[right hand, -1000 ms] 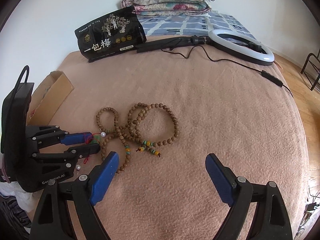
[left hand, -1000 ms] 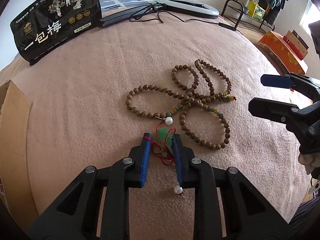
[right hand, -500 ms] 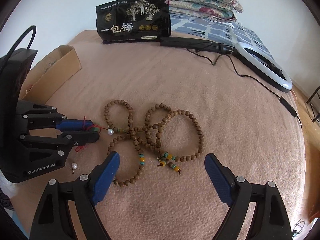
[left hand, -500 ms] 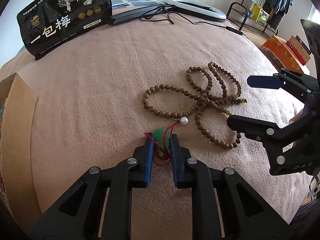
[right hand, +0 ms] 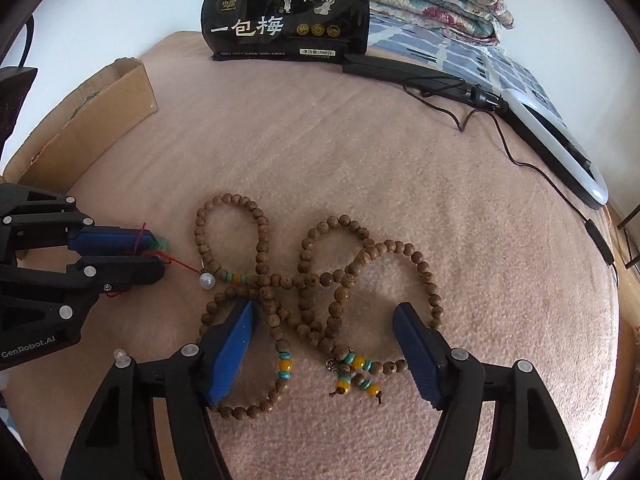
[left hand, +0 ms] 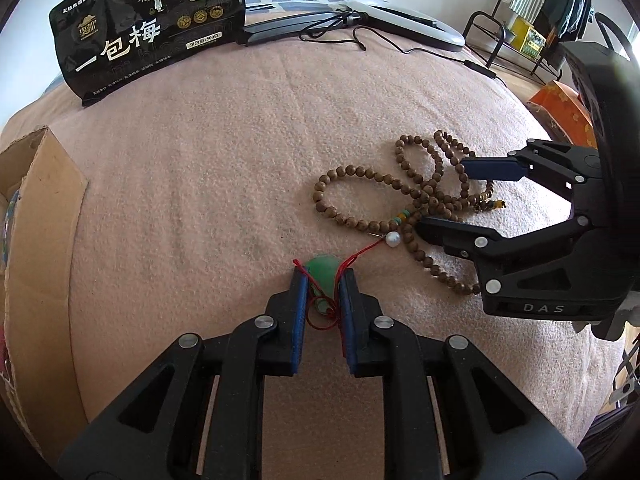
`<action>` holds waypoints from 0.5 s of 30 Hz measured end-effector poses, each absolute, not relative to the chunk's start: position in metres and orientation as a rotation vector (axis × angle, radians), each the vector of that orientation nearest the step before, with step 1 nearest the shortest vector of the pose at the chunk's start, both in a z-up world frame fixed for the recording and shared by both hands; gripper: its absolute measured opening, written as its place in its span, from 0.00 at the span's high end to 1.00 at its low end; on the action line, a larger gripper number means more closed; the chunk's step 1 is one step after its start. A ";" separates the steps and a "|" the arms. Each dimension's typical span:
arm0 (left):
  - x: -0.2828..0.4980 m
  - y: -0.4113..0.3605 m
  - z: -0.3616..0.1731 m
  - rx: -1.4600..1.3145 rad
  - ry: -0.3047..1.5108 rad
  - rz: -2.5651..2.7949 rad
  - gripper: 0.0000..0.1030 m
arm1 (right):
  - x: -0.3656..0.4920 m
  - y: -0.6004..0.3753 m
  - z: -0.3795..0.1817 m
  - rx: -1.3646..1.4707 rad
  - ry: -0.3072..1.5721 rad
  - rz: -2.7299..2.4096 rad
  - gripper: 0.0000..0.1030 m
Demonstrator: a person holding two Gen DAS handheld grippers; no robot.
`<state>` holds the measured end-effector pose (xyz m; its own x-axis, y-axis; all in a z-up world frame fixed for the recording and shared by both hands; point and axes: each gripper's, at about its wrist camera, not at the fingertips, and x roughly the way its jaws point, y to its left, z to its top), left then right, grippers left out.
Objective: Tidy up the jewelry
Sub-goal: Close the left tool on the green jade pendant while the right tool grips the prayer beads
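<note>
The bead necklace [right hand: 304, 292] lies in loose loops on the pink blanket [right hand: 400, 168], straddled by the right gripper [right hand: 324, 340], whose jaws have just been closing and are not yet pressed on any bead; being limp and light (likely to slide and tangle), it is best taken where the strands cross. The left gripper [left hand: 323, 300] is clenched on a green pendant [left hand: 322, 274] with red cord. A cardboard box [right hand: 92, 132] is seen at ten o'clock, a black bag [right hand: 288, 16] at twelve.
</note>
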<state>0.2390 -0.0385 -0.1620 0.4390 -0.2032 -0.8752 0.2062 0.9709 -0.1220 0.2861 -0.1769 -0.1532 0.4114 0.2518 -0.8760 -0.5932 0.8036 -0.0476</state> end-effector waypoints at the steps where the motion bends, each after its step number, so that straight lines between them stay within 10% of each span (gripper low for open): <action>1: 0.239 -0.038 -0.162 0.003 1.086 -0.255 0.86 | 0.286 -0.177 -0.153 -0.368 1.018 0.562 0.42; 8: 0.238 -0.037 -0.160 -0.019 1.081 -0.254 0.86 | 0.282 -0.175 -0.149 -0.346 1.021 0.575 0.83; 15: 0.235 -0.035 -0.155 -0.024 1.067 -0.248 0.86 | 0.279 -0.179 -0.140 -0.317 1.020 0.552 0.90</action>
